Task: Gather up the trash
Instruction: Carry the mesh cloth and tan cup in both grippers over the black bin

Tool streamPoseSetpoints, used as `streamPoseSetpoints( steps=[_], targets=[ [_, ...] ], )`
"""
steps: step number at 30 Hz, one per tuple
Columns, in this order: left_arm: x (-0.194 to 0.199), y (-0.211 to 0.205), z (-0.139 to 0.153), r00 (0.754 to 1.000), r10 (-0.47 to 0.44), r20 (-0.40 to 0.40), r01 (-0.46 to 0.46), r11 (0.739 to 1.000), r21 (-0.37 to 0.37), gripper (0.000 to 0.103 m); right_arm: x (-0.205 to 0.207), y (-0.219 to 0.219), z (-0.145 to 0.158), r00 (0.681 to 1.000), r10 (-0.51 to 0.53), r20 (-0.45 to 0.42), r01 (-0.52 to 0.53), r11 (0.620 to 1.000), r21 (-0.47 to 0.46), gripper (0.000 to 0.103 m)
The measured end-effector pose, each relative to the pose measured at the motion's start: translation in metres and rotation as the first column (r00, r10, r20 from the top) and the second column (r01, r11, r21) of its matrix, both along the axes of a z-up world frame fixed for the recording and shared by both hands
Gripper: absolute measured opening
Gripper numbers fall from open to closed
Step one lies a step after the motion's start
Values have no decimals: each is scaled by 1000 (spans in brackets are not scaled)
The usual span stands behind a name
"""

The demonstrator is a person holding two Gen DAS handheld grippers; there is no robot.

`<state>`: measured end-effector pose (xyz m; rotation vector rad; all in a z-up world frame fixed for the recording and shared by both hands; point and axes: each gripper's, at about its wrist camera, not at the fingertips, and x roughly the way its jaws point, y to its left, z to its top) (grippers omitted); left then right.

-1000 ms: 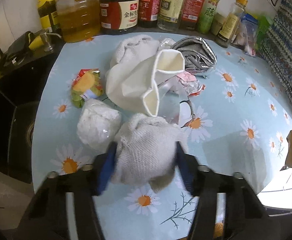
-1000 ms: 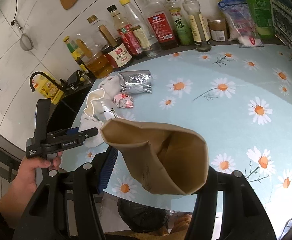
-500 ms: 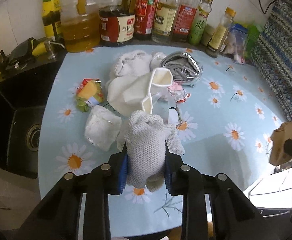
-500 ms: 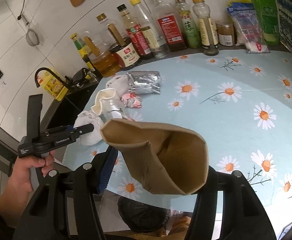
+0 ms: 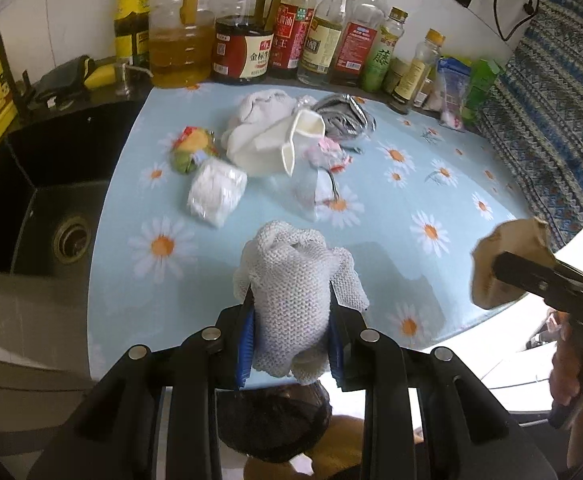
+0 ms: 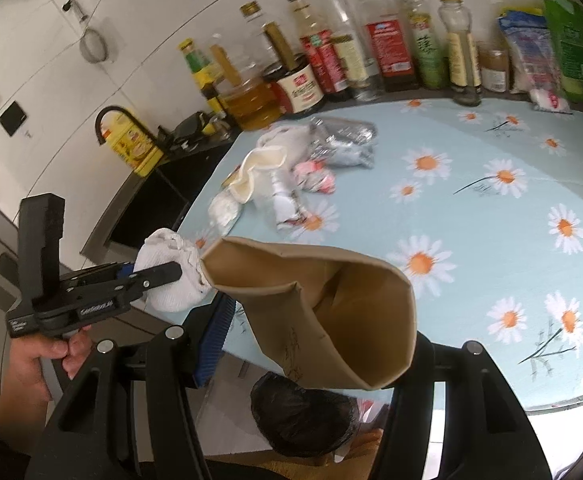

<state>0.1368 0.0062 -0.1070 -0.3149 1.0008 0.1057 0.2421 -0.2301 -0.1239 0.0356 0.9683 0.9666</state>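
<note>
My left gripper is shut on a white knitted rag and holds it above the table's front edge; the rag also shows in the right wrist view. My right gripper is shut on a brown paper bag, its mouth open toward the left; the bag shows at the right in the left wrist view. More trash lies on the daisy tablecloth: a white paper bag, a white wad, a colourful wrapper, a silver foil bag, a pink wrapper.
A row of oil and sauce bottles lines the back of the table. A black sink lies left of it. A black trash bag sits below the table's front edge. A patterned cloth hangs at right.
My left gripper closed on the knitted rag, lifted it off the table and pulled it back toward the front edge. The right gripper with the brown bag came closer to it.
</note>
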Motion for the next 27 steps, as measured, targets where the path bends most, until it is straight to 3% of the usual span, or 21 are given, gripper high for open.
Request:
streamPoseSetpoints(
  steps=[13,21,27],
  targets=[
    [-76,-10,-37,994,-38,-106,31,997,-67,28,-72,31,-49,990,111,-92,-121,988,-101,57],
    [-97,-10,-94,975,-85,-207,62,991,-118,28,-108,42,-120,974,111,-197,-152,967,-207,57],
    [-101,-10,-142,952,-121,-279,82,985,-149,28,-111,46,-172,961,60,-269,-136,953,-271,57]
  ],
)
